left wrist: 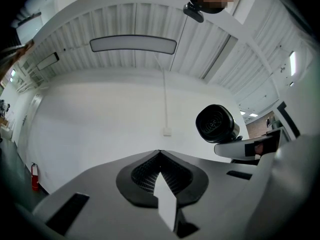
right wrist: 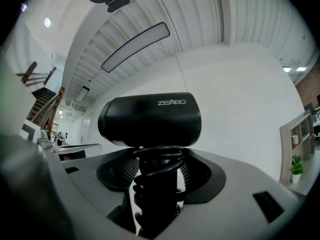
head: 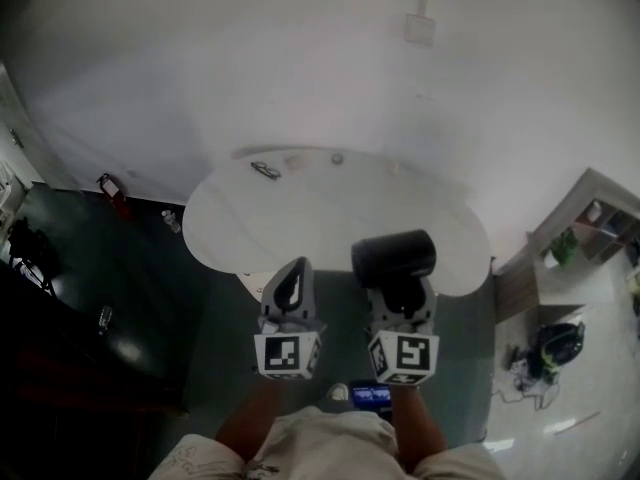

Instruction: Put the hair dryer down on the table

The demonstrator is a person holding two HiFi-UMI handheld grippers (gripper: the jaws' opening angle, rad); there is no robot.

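- My right gripper [head: 400,288] is clamped on the handle of the black hair dryer [head: 393,256]. The right gripper view shows the coiled cord wound round that handle and pinched in with it, which I judge keeps the cord from dangling.
- The barrel lies across the top of the jaws with the handle straight below, so the weight sits over the grip rather than levering sideways.
- My left gripper [head: 293,273] has its jaws pressed together on nothing. It rides at 9 o'clock of the right one, near but apart, and looks spare for this job.
- The dryer is in the air, not yet on the white oval table [head: 300,218]. In the head view it shows against the near rim, at about 5 o'clock of the tabletop.
- A small dark item [head: 265,170], perhaps a pair of glasses, lies at 11 o'clock on the table, well apart from the dryer. The middle is bare, so I would aim there.
- The set-down calls for reaching further in and laying the dryer on its side. If it is released near the rim, the round barrel could roll off.
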